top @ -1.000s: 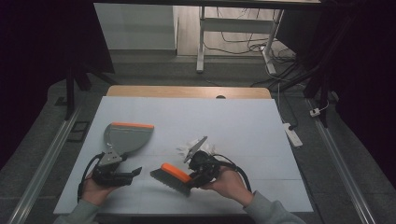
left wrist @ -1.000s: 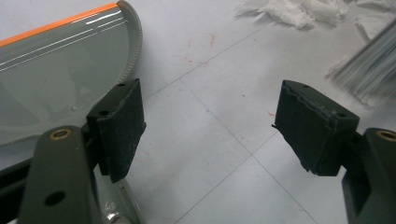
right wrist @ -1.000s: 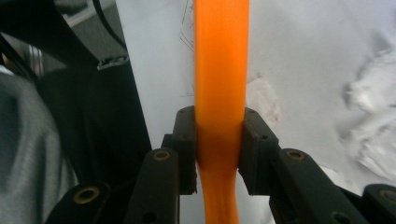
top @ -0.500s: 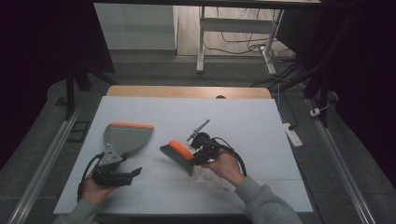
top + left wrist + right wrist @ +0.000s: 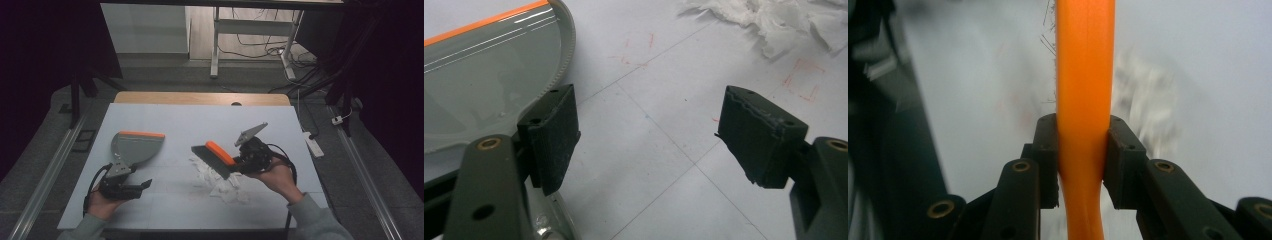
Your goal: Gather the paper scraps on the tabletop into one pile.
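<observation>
White table [image 5: 200,117], seen from the high view; a grey dustpan [image 5: 134,147] with an orange front edge lies flat at the left, its pan holding nothing that can be seen (the left gripper view shows a bare, glossy inner surface [image 5: 479,90]); its handle points back toward the person.

Left gripper [image 5: 131,189] sits low on the table just behind the dustpan handle, held in the left hand [image 5: 102,202]; jaws spread wide apart, nothing between them; in its own view [image 5: 649,137] the left jaw stands beside the dustpan's rim, bare table in the gap.

Right gripper [image 5: 240,162] is raised over the middle of the table in the right hand [image 5: 277,175]; jaws clamped on the orange handle of a hand brush [image 5: 215,157]; in the right gripper view [image 5: 1083,165] the handle [image 5: 1084,75] runs straight up between the two pads, pinched on both sides; dark bristles hang from the brush's lower edge, tilted toward the table.

A loose heap of torn white paper scraps [image 5: 222,180] lies on the table below and just in front of the brush, well apart from the dustpan; the same scraps [image 5: 774,20] show at the top right of the left gripper view; whether bristles touch the paper cannot be told.
</observation>
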Available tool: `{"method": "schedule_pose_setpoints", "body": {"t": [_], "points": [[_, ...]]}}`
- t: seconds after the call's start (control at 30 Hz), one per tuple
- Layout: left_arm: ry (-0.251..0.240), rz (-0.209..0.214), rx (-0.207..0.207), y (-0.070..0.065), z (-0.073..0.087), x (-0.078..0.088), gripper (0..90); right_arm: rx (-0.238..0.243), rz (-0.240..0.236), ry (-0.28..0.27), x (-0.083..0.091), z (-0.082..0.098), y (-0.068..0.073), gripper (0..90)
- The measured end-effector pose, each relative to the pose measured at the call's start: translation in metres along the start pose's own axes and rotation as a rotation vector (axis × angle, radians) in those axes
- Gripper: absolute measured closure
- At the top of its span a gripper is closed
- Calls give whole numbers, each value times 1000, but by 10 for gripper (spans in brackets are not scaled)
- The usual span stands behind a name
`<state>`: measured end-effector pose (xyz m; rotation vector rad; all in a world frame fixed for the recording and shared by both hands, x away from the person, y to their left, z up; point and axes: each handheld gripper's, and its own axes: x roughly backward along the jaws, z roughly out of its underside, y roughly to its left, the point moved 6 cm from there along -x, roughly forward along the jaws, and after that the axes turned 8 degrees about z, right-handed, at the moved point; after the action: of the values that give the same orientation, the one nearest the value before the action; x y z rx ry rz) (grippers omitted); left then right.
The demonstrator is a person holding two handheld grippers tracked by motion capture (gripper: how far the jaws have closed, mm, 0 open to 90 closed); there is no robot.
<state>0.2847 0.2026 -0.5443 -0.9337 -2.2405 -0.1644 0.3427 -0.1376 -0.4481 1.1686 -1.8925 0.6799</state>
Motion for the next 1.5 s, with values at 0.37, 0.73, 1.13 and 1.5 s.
{"method": "schedule_pose_setpoints", "body": {"t": [0.37, 0.73, 1.13, 1.5], "points": [[3, 3, -5, -1, -2, -2, 252, 240, -109, 233, -8, 63, 28, 705], [1, 3, 2, 1, -1, -2, 251, 407, -60, 271, -44, 40, 17, 704], [2, 6, -2, 0, -1, -2, 251, 399, 26, 153, -53, 10, -4, 705], [3, 6, -5, -1, -1, -2, 251, -21, 182, -21, 10, 33, -33, 704]]}}
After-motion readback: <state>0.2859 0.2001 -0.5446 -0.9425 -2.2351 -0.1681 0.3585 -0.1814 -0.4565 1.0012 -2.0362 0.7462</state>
